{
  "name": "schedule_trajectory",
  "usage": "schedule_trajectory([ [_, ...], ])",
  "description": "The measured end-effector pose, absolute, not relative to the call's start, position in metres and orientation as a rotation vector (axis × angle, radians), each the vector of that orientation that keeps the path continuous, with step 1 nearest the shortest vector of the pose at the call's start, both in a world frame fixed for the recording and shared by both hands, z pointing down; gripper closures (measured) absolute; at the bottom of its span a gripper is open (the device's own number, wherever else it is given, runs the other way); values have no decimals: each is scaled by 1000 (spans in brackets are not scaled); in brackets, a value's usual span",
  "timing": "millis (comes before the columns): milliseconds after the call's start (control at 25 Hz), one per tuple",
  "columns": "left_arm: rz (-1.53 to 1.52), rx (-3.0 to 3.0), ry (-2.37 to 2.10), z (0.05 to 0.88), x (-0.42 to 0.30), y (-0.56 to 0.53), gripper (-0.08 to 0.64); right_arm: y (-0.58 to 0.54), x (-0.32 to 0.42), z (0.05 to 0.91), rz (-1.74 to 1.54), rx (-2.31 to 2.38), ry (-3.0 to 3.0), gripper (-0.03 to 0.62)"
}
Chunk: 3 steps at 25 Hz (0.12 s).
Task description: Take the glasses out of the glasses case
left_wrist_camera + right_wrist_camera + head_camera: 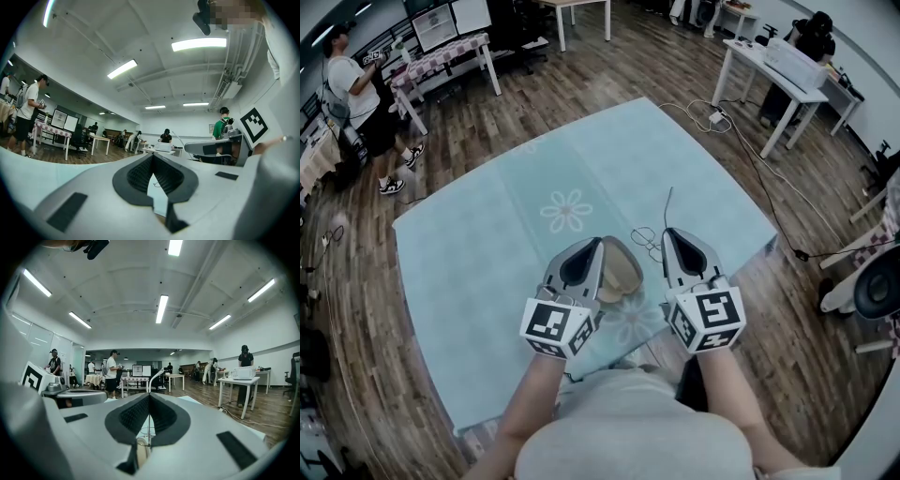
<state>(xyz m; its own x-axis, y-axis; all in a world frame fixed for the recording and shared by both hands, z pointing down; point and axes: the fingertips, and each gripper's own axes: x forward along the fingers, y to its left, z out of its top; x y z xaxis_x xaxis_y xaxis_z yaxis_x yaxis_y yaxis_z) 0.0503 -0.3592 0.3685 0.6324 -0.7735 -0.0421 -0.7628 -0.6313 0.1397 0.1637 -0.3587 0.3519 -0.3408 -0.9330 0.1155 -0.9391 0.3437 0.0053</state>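
Right gripper is clenched on the glasses: a thin temple rod sticks up from between its ribbed black pads, and the round wire rims hang just left of the tips over the pale blue flower-print cloth. The tan, rounded glasses case lies open between the two grippers. Left gripper has its tips pressed together right beside the case; may be nipping the rim, view's too poor to confirm.
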Motion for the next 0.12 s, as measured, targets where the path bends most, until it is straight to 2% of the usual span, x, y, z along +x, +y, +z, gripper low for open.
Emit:
schedule_trajectory([
  [120,-149,2738,-1295,368,50,-359,552,-358,164,350,86,1750,-2494,584],
])
